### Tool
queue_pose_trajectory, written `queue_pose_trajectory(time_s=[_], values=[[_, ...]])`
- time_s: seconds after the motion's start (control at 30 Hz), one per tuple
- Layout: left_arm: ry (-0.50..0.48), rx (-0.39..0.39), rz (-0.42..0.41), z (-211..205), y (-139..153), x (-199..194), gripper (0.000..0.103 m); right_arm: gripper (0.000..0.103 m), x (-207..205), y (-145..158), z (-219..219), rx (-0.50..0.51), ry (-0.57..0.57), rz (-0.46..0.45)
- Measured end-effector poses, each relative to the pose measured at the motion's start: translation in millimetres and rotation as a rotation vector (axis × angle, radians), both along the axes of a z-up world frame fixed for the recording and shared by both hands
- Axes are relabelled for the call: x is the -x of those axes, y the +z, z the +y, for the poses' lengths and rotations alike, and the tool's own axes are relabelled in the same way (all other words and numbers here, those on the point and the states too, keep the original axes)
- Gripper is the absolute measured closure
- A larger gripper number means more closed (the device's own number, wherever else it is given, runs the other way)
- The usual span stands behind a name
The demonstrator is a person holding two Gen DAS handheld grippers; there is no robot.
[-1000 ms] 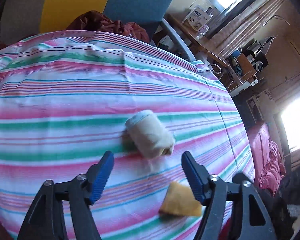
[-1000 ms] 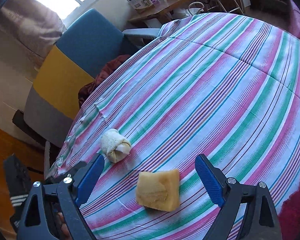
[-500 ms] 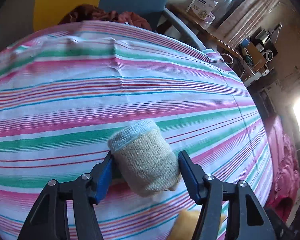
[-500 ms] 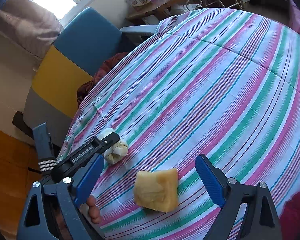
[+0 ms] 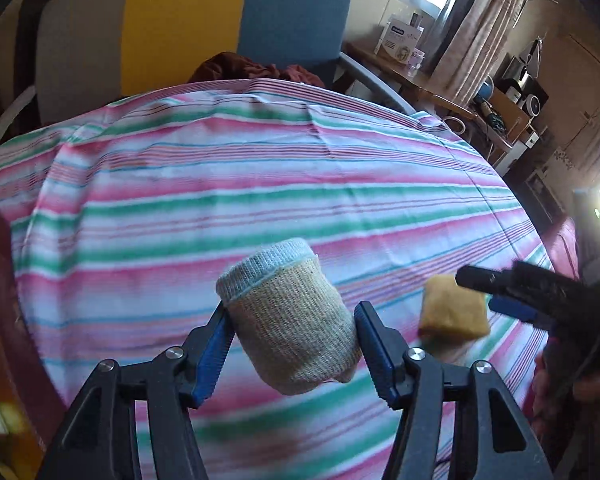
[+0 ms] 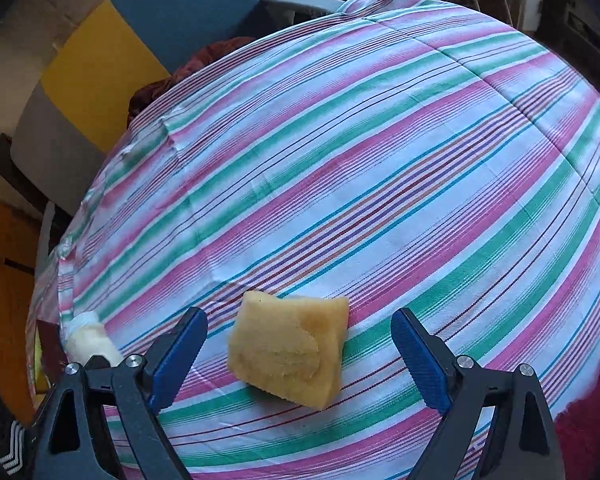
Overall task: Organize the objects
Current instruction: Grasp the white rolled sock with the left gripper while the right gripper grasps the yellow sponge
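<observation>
A rolled beige sock (image 5: 288,320) with a pale blue cuff hangs just above the striped tablecloth (image 5: 260,184), and my left gripper (image 5: 292,312) is shut on it, both blue pads pressing its sides. In the right wrist view the same sock (image 6: 86,338) shows at the lower left edge. A yellow sponge (image 6: 288,352) lies on the cloth (image 6: 380,160) between the fingers of my right gripper (image 6: 298,316), which stands open and wide of it on both sides. The left wrist view shows the sponge (image 5: 452,312) with the right gripper (image 5: 496,292) just above it.
A chair (image 5: 180,28) with grey, yellow and blue panels stands behind the table, with a dark red garment (image 5: 256,70) on its seat. A desk with a white box (image 5: 400,40) is at the back right. Red bedding (image 6: 588,420) borders the table's near right.
My left gripper closed on the sock, lifted it off the cloth and carried it left, away from the sponge. My right gripper came down closer over the sponge, still open.
</observation>
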State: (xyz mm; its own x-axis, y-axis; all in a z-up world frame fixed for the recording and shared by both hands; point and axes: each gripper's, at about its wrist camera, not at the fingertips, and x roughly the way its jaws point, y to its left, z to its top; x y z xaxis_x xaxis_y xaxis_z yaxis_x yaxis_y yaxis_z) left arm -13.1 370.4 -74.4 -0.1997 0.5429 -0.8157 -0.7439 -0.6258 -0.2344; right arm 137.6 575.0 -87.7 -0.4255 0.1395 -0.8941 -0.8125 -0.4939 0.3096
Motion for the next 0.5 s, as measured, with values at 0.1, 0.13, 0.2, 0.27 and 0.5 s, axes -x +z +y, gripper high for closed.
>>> queue_pose_trajectory(time_s=[0.1,0.13,0.2,0.27,0.5], values=[[0.0,-0.002,0.022,-19,2,-11,0.041,0.009,5,-3,-5,-0.022,0.036,-0.042],[0.001,-0.004,0.026,-25,2,-15,0.041,0.009,7,-5,-7,-0.031,0.05,-0.064],[0.005,-0.009,0.034,-35,4,-21,0.041,0.009,10,-6,-9,-0.047,0.071,-0.091],[0.007,-0.016,0.054,-43,7,-26,0.041,0.009,13,-8,-11,-0.066,0.093,-0.119],[0.014,-0.054,0.091,-73,23,-37,0.041,0.04,24,-16,-30,-0.126,0.215,-0.213]])
